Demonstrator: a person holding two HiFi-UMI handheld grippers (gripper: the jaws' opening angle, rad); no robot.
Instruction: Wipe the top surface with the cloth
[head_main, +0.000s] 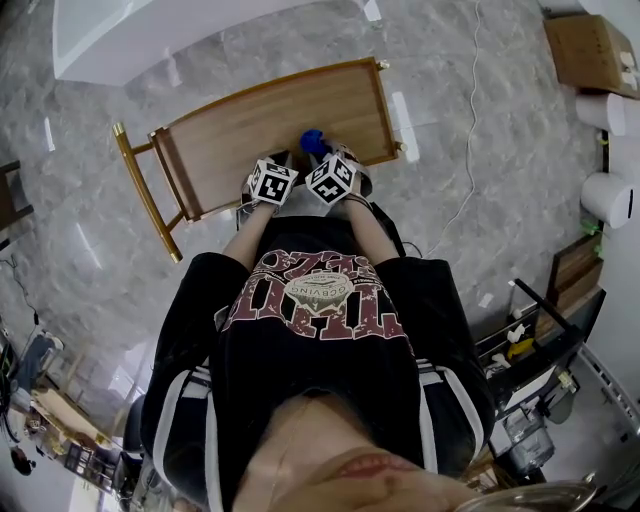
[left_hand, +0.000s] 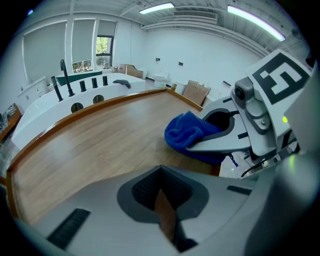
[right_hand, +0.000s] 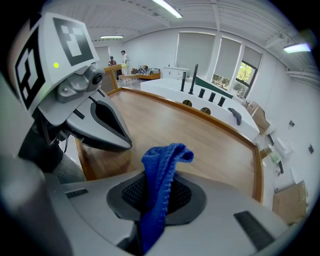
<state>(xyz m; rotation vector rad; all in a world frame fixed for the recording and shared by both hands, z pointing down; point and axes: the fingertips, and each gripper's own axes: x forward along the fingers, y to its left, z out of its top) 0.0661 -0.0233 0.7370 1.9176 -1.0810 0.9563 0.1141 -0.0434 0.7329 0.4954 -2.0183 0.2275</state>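
The right tool (right_hand: 156, 197) pinched the soft, limp blue knitted cloth (right_hand: 161, 165) at a fold, likely securely; the left tool (left_hand: 162, 197) sat closed, empty, over the wooden table (left_hand: 90, 145).

Illum.: bright, even, indoor. Main src: ceiling strip lights (left_hand: 156, 7) at 12 o'clock in both gripper views. Secondary src: daylight via window (left_hand: 104, 46) at 11 o'clock, partly blown out. Shadows weak, diffuse. Head view: polished floor (head_main: 470, 150) carries pale glare streaks at 9 o'clock. All views fisheye: straight edges bow toward the rim. Both gripper views have dark vignette at the corners. Left gripper (left_hand: 161, 196) body at 6 o'clock soft, out of focus. Cloth (right_hand: 161, 170) sharp, colour saturated.
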